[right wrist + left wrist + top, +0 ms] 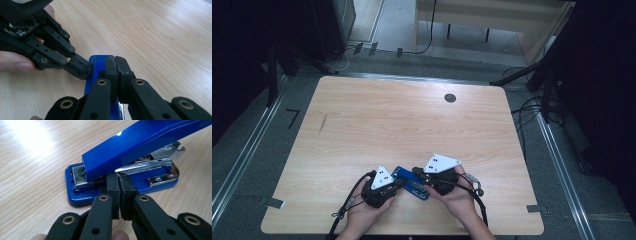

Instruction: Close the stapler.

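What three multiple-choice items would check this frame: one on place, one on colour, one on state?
1. Where on the table is the stapler?
A. near edge
B. far edge
C. left corner

2. What colour is the stapler's top arm?
A. red
B. blue
C. grey

3. How do the jaws of the left hand-held gripper stand?
A. wide open
B. shut together
C. clamped round a pen

Key: 1 A, it lies by the person's hands; 2 B, arm and base are blue; 3 B, the pads meet.
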The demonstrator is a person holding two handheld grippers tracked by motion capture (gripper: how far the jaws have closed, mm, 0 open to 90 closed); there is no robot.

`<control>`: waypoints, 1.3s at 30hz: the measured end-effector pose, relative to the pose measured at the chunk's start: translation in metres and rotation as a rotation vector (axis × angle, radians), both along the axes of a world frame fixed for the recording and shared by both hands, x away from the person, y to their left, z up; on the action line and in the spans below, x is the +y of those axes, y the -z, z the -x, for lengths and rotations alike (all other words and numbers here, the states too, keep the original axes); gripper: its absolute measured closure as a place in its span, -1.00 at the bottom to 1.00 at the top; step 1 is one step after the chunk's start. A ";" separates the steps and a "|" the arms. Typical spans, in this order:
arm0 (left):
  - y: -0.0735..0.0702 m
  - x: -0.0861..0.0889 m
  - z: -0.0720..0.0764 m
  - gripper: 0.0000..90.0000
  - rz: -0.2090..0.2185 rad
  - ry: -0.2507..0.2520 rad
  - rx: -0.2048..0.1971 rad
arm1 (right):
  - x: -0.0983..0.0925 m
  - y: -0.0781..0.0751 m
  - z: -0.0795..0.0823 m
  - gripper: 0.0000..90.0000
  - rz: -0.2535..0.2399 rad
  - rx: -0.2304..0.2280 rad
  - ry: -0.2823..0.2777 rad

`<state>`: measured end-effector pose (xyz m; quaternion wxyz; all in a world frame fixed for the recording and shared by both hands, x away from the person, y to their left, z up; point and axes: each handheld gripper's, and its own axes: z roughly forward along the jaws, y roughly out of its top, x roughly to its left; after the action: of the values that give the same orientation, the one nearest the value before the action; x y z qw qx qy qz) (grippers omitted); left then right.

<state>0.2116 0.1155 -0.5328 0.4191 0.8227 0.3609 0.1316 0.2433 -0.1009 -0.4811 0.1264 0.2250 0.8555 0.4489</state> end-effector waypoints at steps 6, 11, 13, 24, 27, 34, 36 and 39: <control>0.000 0.000 0.000 0.95 0.004 0.007 0.002 | 0.000 0.004 0.002 1.00 0.009 0.008 -0.001; 0.000 0.000 0.000 0.95 0.006 0.013 0.003 | -0.002 0.008 0.003 1.00 0.021 0.011 0.001; 0.000 0.000 0.000 0.95 0.007 0.016 0.004 | -0.003 0.009 0.004 1.00 0.025 0.014 0.003; 0.000 0.000 0.000 0.96 0.007 0.017 0.006 | -0.006 0.013 0.003 1.00 0.001 0.027 0.012; 0.000 0.000 0.001 0.96 0.008 0.015 0.006 | -0.008 0.015 0.002 1.00 -0.016 0.033 0.015; 0.000 0.000 0.001 0.99 0.006 0.019 0.009 | -0.008 0.018 0.006 1.00 0.012 0.021 0.023; 0.000 0.001 0.001 0.99 0.004 0.019 0.009 | -0.009 0.017 0.006 1.00 0.014 0.024 0.024; 0.000 0.001 0.001 1.00 0.004 0.019 0.009 | -0.010 0.017 0.009 1.00 0.017 0.018 0.029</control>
<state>0.2109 0.1160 -0.5329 0.4203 0.8258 0.3552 0.1232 0.2348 -0.1111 -0.4978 0.1272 0.2401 0.8571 0.4376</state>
